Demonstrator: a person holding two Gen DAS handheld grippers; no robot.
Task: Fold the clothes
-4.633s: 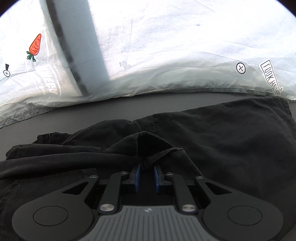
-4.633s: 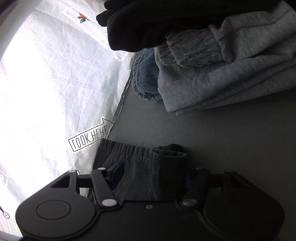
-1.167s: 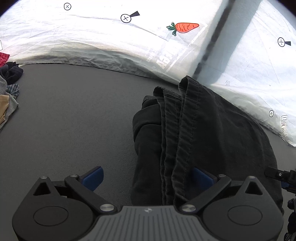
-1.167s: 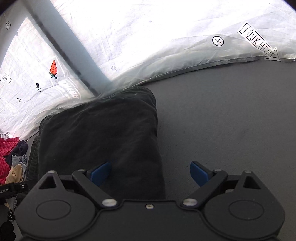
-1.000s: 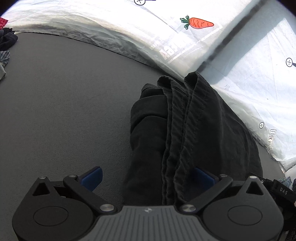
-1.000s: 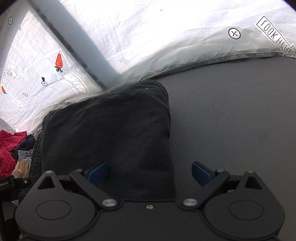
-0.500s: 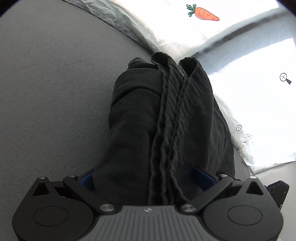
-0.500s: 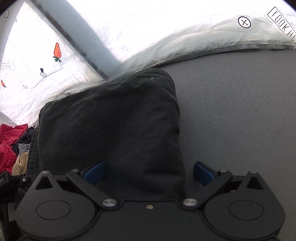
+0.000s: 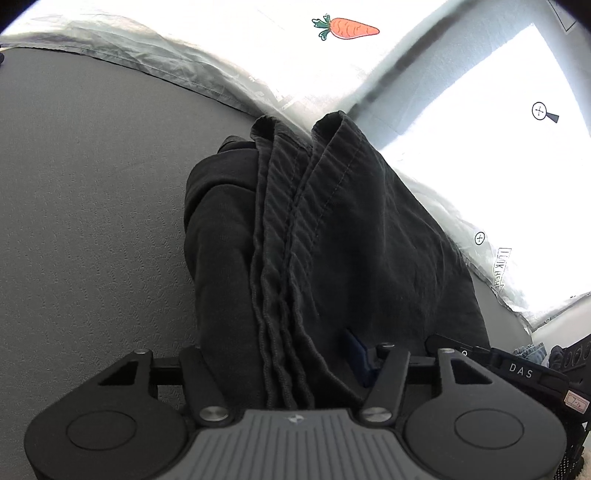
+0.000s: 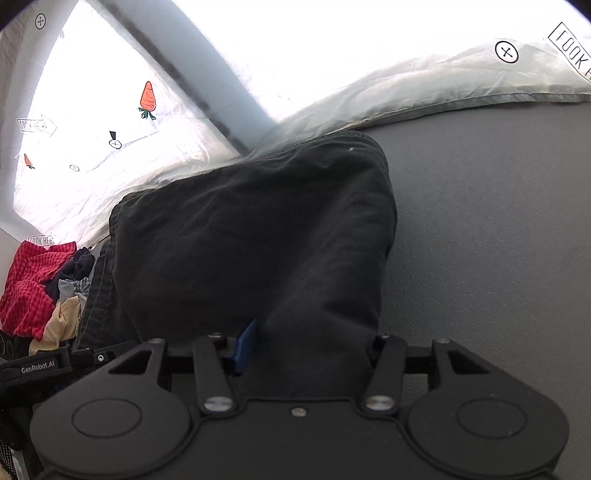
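Folded black cotton garment point(image 9: 332, 236) lying on grey textured tabletop point(image 9: 92, 206), far end butting against crumpled white plastic sheet point(image 9: 207, 62) printed with orange carrot sticker point(image 9: 347, 27).

Left gripper point(image 9: 280, 363) clamped on near-left end of garment: stacked hems and stitched folds running straight out from between the jaws, bundle filling the gap. One blue pad point(image 9: 356, 350) showing on right side, pressed against cloth; other pad hidden under fabric. Right gripper's black body with "DAS" label point(image 9: 517, 369) just beside, lower right.

Right gripper point(image 10: 306, 350) clamped on opposite near end of same garment point(image 10: 251, 229); smooth rounded fold extending forward and left from jaws. Blue pad point(image 10: 245, 347) visible at left against cloth, right finger buried by fabric. Bare grey tabletop point(image 10: 498, 229) to the right of garment. White sheet point(image 10: 406, 85) with carrot print point(image 10: 147, 98) along far edge.

Heap of mixed clothes, red checked cloth point(image 10: 29, 284) on top, at far left, just beyond garment's edge. Left gripper's body marked "GenRobot.AI" point(image 10: 40, 365) near lower left.
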